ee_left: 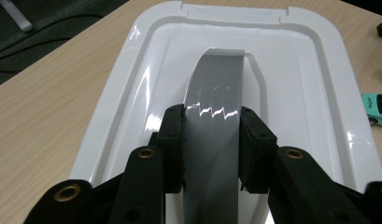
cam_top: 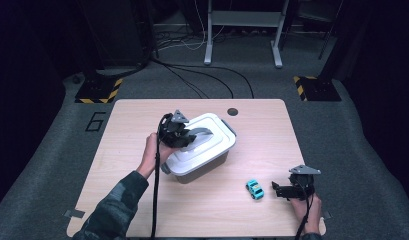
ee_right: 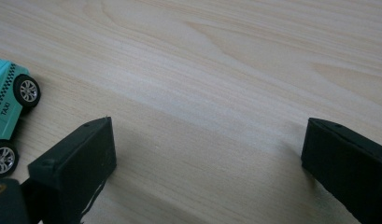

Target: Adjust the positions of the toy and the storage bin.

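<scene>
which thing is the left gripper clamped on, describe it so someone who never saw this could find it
On the light wooden table, left of the middle, sits a white plastic box with a white lid. Arching over the middle of that lid is a glossy grey handle, and the left gripper is shut on it. It is the only grey strap on an otherwise white top.

Left gripper (cam_top: 186, 137), carried on an outstretched left forearm in a patterned sleeve, jaws clamped tight on what lies between them; right gripper (cam_top: 278, 189), held low in the right hand (cam_top: 306, 206) near the person, jaws spread wide.
</scene>
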Tool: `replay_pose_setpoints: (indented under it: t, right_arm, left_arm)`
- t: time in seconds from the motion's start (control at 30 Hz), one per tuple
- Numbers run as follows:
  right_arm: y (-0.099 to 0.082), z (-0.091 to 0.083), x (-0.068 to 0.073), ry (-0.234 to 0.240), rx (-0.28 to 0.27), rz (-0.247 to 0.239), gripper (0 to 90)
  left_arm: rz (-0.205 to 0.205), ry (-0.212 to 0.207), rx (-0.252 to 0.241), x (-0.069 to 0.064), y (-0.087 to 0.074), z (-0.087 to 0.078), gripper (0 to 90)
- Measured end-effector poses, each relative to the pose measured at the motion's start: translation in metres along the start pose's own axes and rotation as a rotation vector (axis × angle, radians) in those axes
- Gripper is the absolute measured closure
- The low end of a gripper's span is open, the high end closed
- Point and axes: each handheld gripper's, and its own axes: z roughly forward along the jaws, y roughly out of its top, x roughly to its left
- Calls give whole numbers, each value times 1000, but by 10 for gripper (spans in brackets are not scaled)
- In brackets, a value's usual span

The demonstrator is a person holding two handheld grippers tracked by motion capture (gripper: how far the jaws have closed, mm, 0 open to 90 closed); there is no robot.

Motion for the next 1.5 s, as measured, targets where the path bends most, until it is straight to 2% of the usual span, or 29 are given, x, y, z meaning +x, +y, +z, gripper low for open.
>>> replay_pose_setpoints:
  t: [0.23,0.43,0.5,0.57,0.67,0.73,0.83,1.03,1.2,1.23,1.37,1.47,1.5]
  right_arm:
    - [0,0,0,1,0,1,24]
    - [0,0,0,-1,0,0,25]
    - [0,0,0,1,-1,0,25]
    - [0,0,0,1,-1,0,25]
    - [0,0,0,1,-1,0,25]
    - [0,0,0,1,-1,0,25]
    - [0,0,0,0,-1,-1,25]
    - [0,0,0,2,-1,0,25]
    - [0,0,0,0,-1,-1,25]
    - [0,0,0,2,-1,-1,25]
    - [0,0,0,2,-1,0,25]
    - [0,0,0,2,-1,0,26]
    - [0,0,0,2,-1,0,25]
  left_arm:
    - [1,-3,1,0,0,-3,651]
    - [5,-7,-28,3,15,1,508]
    - [20,-12,-37,2,17,3,511]
    - [51,-19,-22,1,20,8,550]
    - [62,-34,-18,0,21,12,622]
    - [53,-34,-25,-2,21,14,628]
    - [35,-67,-34,-1,20,13,651]
    - [1,-78,-50,-5,19,13,667]
    - [14,-89,-56,-5,18,12,667]
    - [12,-102,-58,-7,18,12,667]
    - [19,-103,-58,-10,19,12,667]
    - [15,-118,-58,-12,19,12,667]
    - [0,-124,-60,-12,18,11,667]
